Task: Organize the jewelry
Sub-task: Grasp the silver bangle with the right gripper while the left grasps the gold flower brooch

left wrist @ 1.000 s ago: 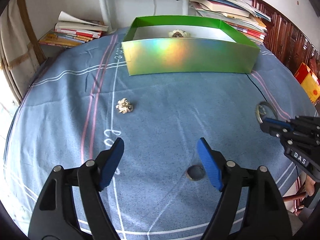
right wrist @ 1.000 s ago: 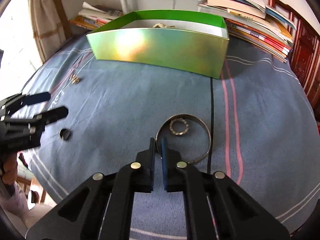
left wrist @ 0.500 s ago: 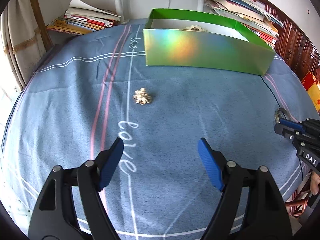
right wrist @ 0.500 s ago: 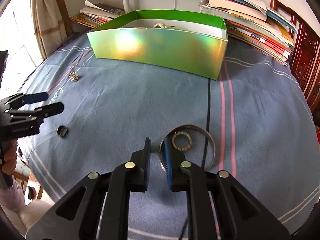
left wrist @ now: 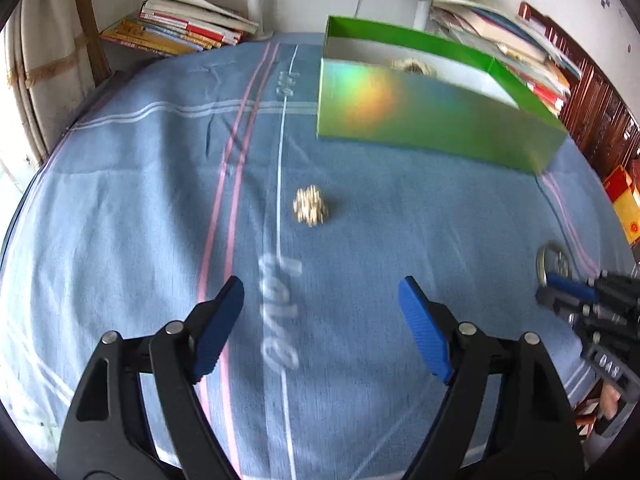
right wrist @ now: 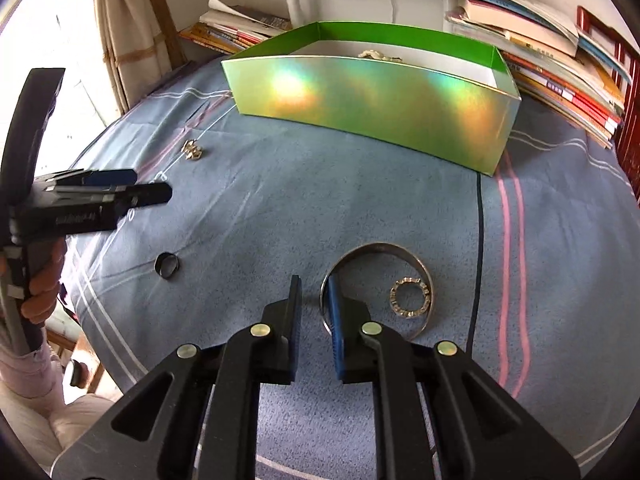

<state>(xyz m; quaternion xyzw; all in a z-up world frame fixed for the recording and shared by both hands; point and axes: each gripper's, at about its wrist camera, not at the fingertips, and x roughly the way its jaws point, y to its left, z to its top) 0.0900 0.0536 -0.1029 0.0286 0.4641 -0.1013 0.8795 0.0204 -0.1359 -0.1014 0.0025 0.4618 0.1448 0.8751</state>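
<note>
A gold cluster piece (left wrist: 311, 211) lies on the blue cloth, ahead of my left gripper (left wrist: 322, 286), whose jaws are opening with nothing between them. The holographic green box (left wrist: 420, 120) stands at the back with a gold piece (left wrist: 410, 66) inside. In the right wrist view a silver bangle (right wrist: 376, 246) lies flat with a small beaded ring (right wrist: 412, 280) inside it. My right gripper (right wrist: 313, 284) stands a little open. The bangle's near rim sits between its fingers, close to the right pad, not pinched. A dark ring (right wrist: 162, 268) lies left of it, below the left gripper (right wrist: 154, 186).
Stacks of books (left wrist: 180, 30) lie behind the table at the left and more books (right wrist: 560, 64) at the right of the box. A black cord (right wrist: 478, 240) runs across the cloth beside the bangle. A hand (right wrist: 40, 288) holds the left gripper's handle.
The left gripper has moved toward the gold cluster, and the dark ring has left its view. The right gripper's jaws have parted from shut at the bangle's rim.
</note>
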